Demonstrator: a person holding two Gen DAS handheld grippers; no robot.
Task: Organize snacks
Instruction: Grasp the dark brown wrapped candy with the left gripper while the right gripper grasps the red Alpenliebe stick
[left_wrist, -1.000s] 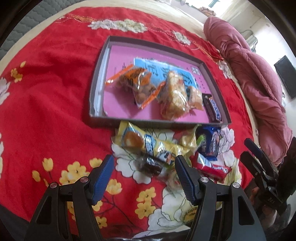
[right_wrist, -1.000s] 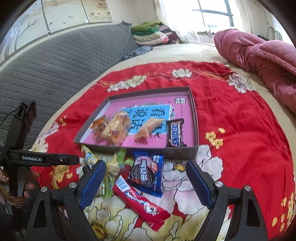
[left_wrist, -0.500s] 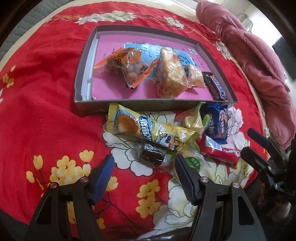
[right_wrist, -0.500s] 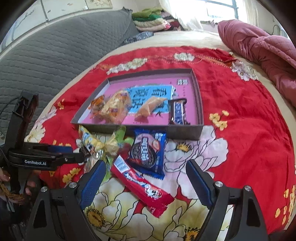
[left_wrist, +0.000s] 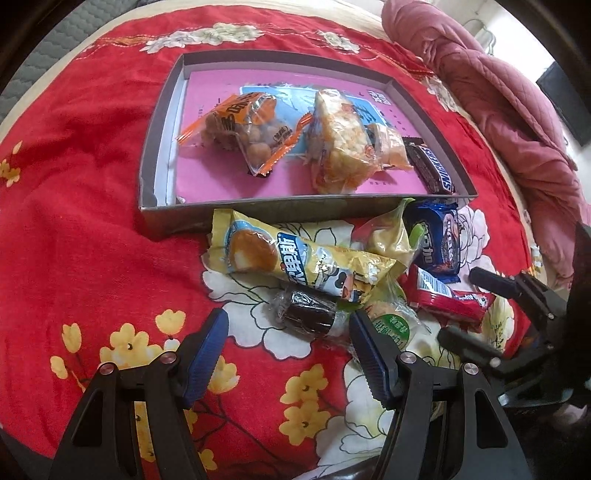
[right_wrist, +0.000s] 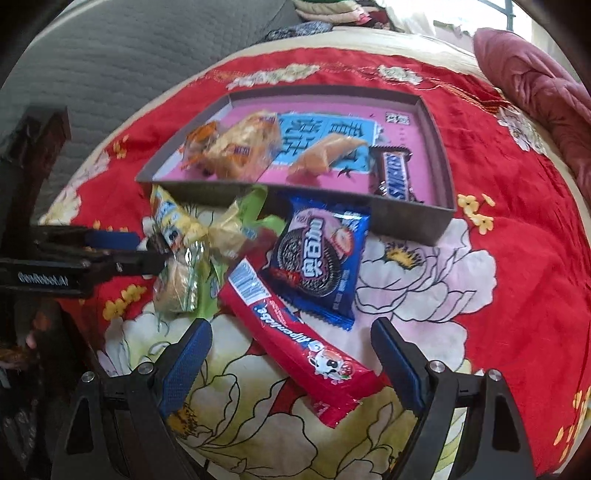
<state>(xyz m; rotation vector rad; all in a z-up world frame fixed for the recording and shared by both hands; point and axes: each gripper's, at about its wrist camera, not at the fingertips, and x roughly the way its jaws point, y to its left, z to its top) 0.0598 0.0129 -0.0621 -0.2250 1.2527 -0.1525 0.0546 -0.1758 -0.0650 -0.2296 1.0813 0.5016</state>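
Observation:
A grey tray with a pink floor (left_wrist: 159, 133) (right_wrist: 439, 162) lies on the red floral cloth and holds several wrapped snacks, among them a Snickers bar (left_wrist: 430, 168) (right_wrist: 395, 177). In front of it lies a loose pile: a long yellow packet (left_wrist: 295, 264), a small dark wrapped snack (left_wrist: 308, 314), a blue Oreo pack (right_wrist: 317, 258) (left_wrist: 439, 243) and a red bar (right_wrist: 299, 343) (left_wrist: 448, 301). My left gripper (left_wrist: 288, 341) is open, its fingers either side of the dark snack. My right gripper (right_wrist: 291, 354) is open over the red bar.
A pink quilt (left_wrist: 498, 92) (right_wrist: 535, 85) is bunched at the right edge of the bed. A grey padded headboard (right_wrist: 110, 55) rises behind the cloth. A green-labelled pastry packet (left_wrist: 391, 325) (right_wrist: 181, 280) lies in the pile between the two grippers.
Both grippers have moved forward and down toward the loose pile. The left one now brackets the dark snack; the right one hangs over the red bar. Both stay open.

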